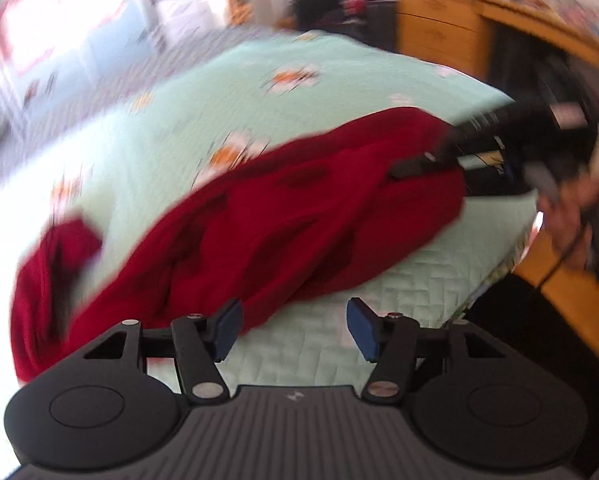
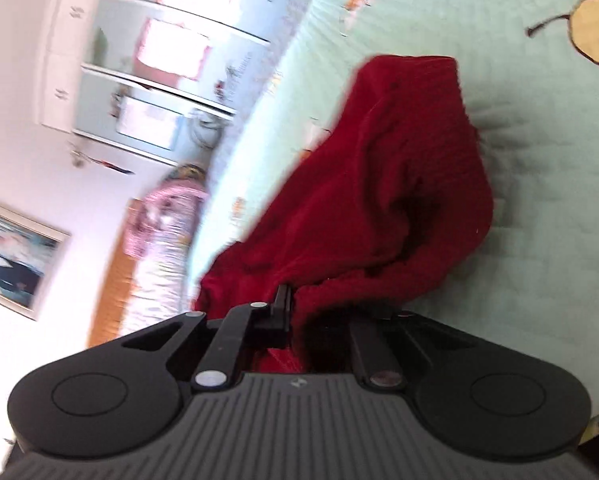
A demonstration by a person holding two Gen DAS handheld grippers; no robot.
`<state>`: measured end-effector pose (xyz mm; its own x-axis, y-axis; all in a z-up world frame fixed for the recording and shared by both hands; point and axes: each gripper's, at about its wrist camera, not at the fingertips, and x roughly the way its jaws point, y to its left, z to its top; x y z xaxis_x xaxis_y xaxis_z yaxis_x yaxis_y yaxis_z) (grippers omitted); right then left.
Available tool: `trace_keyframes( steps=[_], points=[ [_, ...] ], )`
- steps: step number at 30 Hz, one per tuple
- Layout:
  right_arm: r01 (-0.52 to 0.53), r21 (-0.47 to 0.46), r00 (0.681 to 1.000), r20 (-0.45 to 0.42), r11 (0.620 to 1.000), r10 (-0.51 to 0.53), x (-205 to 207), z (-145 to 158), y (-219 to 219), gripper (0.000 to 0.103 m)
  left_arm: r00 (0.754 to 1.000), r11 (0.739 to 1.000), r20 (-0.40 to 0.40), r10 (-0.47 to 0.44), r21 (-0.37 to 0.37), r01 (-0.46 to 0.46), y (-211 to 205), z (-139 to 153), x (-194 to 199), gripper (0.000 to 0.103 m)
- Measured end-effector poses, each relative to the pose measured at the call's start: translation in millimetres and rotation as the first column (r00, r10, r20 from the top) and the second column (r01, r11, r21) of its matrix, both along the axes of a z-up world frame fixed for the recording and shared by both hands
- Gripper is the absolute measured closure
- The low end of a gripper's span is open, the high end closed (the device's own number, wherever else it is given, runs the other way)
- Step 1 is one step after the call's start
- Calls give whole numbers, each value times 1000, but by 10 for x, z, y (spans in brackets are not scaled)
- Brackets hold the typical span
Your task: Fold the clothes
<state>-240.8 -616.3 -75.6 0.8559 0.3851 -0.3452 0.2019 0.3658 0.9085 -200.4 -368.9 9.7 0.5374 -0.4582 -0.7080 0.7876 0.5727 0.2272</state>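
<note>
Red garment [image 2: 383, 184] swallows the right tool's [image 2: 299, 308] tips; left tool [image 1: 293, 328] gapes empty.

No readable text anywhere (only a small pale emblem on each gripper's ribbed housing).

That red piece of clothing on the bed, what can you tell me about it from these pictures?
The red garment is deep crimson, of soft, thick-looking cloth, unfolded and bunched into loose folds. It stretches across the pale green quilted bedspread. One end is pinched in the right gripper and raised; the rest sags toward the bed. The left gripper is open just short of its near edge, not touching. Motion blur hides sleeves, collar or seams.
</note>
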Motion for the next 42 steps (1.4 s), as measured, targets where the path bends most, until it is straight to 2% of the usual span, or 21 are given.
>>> trace_keyframes(
  steps=[2,4,6,8,9,11,13,16,18,20,23,27,30,33,37,42],
  points=[
    [4,70,1000,8,998,-5,5,18,-58,94,991,995,89,-97,41,94,-187,-42,-139,41],
    [6,132,1000,15,991,-8,7,32,-103,94,971,983,162,-179,79,168,-356,-124,-223,39],
    [4,185,1000,27,983,-9,3,52,-136,94,938,964,230,-260,122,237,-525,-205,-306,39],
    [-6,222,999,39,975,-3,6,85,-157,94,894,938,293,-340,169,301,-694,-286,-389,39],
    [-13,232,999,44,973,3,17,102,-153,94,900,944,288,-326,146,296,-717,-275,-329,39],
    [-34,230,998,59,973,20,16,164,-148,94,941,970,235,-243,49,239,-699,-197,-102,50],
    [-32,212,998,61,977,19,-18,211,-189,94,972,984,171,-163,-44,172,-681,-119,126,98],
    [19,178,998,49,984,-29,-149,246,-329,85,997,983,62,-48,-173,58,-654,-2,467,98],
    [68,206,994,73,976,-85,-263,208,-437,63,999,968,-13,36,-249,-38,-586,112,703,98],
    [118,196,987,87,974,-137,-409,148,-541,55,992,945,-75,104,-304,-122,-433,288,909,99],
    [157,115,985,50,981,-163,-450,80,-547,53,980,911,-134,147,-368,-187,-262,508,1069,99],
    [127,-72,991,-26,989,-129,-391,12,-379,52,959,857,-213,184,-443,-263,-95,732,1211,99],
    [108,-219,991,-58,970,-124,-382,-12,-298,47,947,828,-239,213,-470,-305,-14,850,1216,99],
    [96,-351,989,-73,932,-130,-361,-15,-244,41,949,802,-233,214,-513,-307,129,979,1081,99],
    [93,-402,986,-91,911,-140,-291,-29,-255,37,944,755,-243,223,-569,-325,375,1146,1022,99],
    [37,-428,990,-105,903,-91,-118,-86,-150,37,931,732,-264,252,-578,-362,542,1172,1050,99]
  ],
)
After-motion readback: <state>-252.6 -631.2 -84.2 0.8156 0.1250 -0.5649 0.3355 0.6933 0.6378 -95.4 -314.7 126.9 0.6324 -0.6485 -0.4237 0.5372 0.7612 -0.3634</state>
